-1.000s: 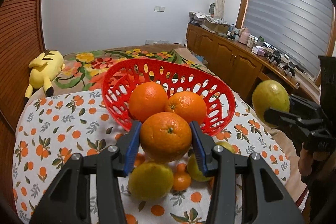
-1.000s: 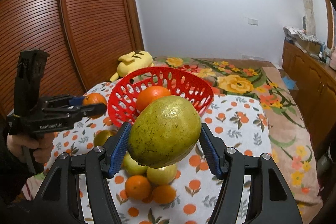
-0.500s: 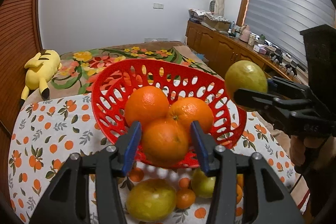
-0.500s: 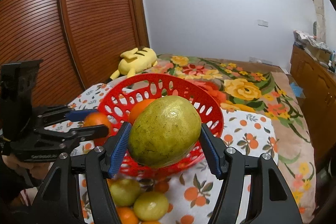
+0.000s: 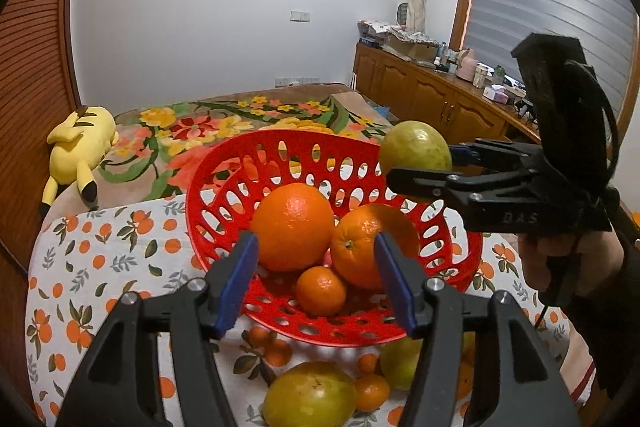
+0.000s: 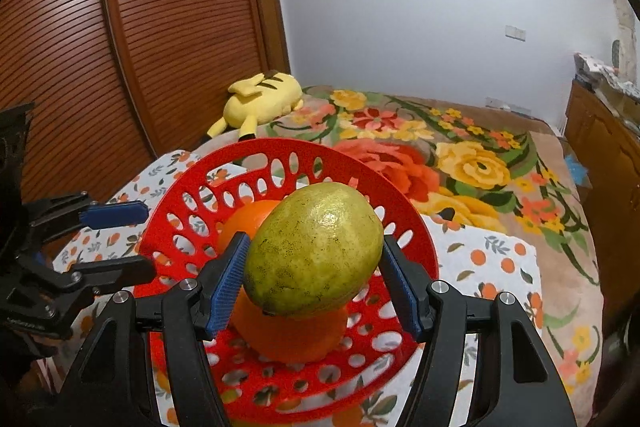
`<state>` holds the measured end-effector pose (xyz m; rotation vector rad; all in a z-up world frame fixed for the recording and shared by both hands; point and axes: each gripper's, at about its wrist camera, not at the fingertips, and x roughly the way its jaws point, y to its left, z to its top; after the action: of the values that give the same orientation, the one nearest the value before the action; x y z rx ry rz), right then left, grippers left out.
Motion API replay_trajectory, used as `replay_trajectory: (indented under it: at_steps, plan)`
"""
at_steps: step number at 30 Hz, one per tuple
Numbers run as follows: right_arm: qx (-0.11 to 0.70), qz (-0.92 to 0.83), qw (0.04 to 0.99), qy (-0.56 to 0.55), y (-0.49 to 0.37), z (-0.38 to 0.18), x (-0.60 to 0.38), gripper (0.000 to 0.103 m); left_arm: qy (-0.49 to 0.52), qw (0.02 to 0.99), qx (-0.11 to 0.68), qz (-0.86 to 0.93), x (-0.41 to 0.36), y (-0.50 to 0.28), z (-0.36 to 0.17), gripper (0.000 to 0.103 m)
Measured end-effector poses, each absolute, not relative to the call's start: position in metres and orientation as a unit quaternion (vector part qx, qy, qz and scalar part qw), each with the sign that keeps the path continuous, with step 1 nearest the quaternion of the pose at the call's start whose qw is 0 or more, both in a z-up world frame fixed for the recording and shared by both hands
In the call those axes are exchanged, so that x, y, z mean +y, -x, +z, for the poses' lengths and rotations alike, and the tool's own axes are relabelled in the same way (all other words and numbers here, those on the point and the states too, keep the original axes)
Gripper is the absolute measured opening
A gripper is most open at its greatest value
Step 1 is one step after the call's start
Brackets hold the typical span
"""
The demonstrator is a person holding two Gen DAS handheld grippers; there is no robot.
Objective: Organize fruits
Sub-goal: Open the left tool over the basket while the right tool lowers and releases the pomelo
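On the orange-print bedspread (image 5: 100,251), the red basket (image 5: 460,247) is holding three oranges; my left gripper (image 5: 316,279) is opening, nothing between, while my right gripper (image 6: 314,279) is pinching a green mango (image 6: 314,247) above the basket.

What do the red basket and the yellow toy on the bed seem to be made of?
Red basket: apparently moulded plastic, glossy, with a rigid wall pierced by oval holes and a smooth, shiny rim. Yellow toy: looks like soft plush fabric, matte and fuzzy, with a slumped stuffed shape; the filling cannot be seen.
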<state>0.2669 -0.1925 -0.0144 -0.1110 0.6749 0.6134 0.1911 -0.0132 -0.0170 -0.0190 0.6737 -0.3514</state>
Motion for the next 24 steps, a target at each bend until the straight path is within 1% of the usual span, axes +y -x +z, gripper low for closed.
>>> replay_trajectory:
  at_steps: [14,18,24]
  plan:
    - [0.344,0.294,0.89,0.057,-0.287,-0.027,-0.18,0.067,0.015,0.924,0.344,-0.168,-0.001,-0.2,-0.026,0.065]
    - [0.349,0.293,0.888,0.056,-0.29,-0.03,-0.178,0.067,0.016,0.924,0.343,-0.166,0.004,-0.199,-0.026,0.069]
    - [0.341,0.293,0.892,0.045,-0.289,-0.025,-0.181,0.068,0.02,0.926,0.341,-0.161,0.01,-0.195,-0.023,0.07]
